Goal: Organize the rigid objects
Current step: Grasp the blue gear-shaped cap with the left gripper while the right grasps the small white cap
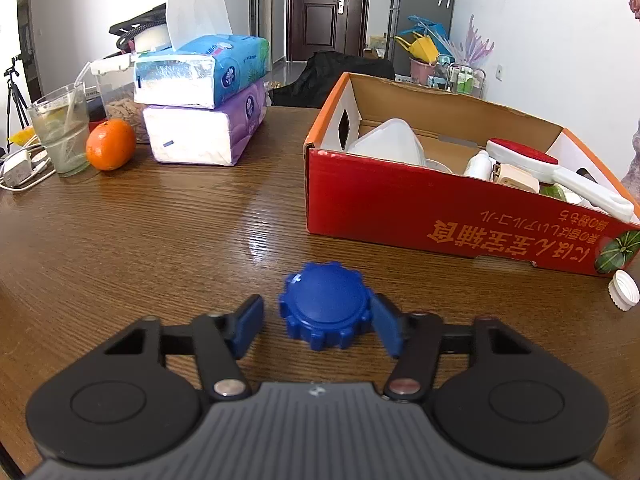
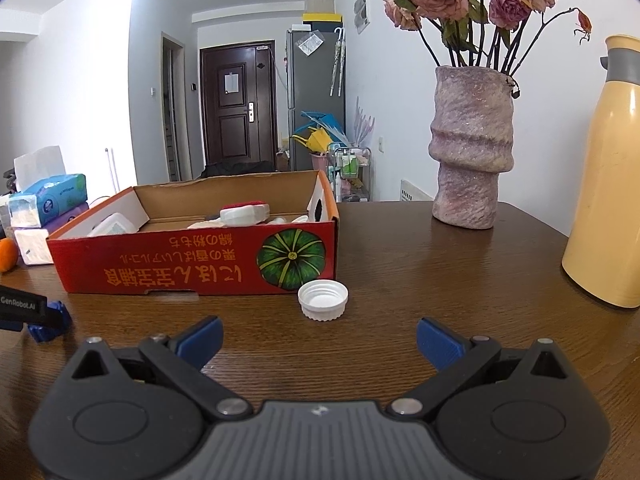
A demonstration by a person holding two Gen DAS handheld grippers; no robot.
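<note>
A blue ridged cap [image 1: 325,310] lies flat on the brown wood-grain counter [image 1: 160,240], between the pads of the left claw [image 1: 318,326]. The right-hand pad touches its rim; the left-hand pad stands just clear, so the cap is not yet pinched. A second cap, white [image 2: 323,300], sits open side up just in front of the red cardboard box [image 2: 192,264], ahead of the right claw [image 2: 318,340], whose jaws stand wide with nothing between them.

One box, two caps. The box holds a white lidded container [image 1: 386,142], a red-and-white brush [image 1: 532,160] and a small white bottle [image 1: 480,164].

Only the left view shows the orange [image 1: 111,144], the glass of water [image 1: 62,132] and two stacked tissue packs [image 1: 204,100] in full. Only the right view shows the pink textured vase [image 2: 470,148] of dried roses and the yellow flask [image 2: 608,176] — and, at its left edge, the left claw over the blue cap.

White walls and a dark brown door [image 2: 238,104] lie beyond.
</note>
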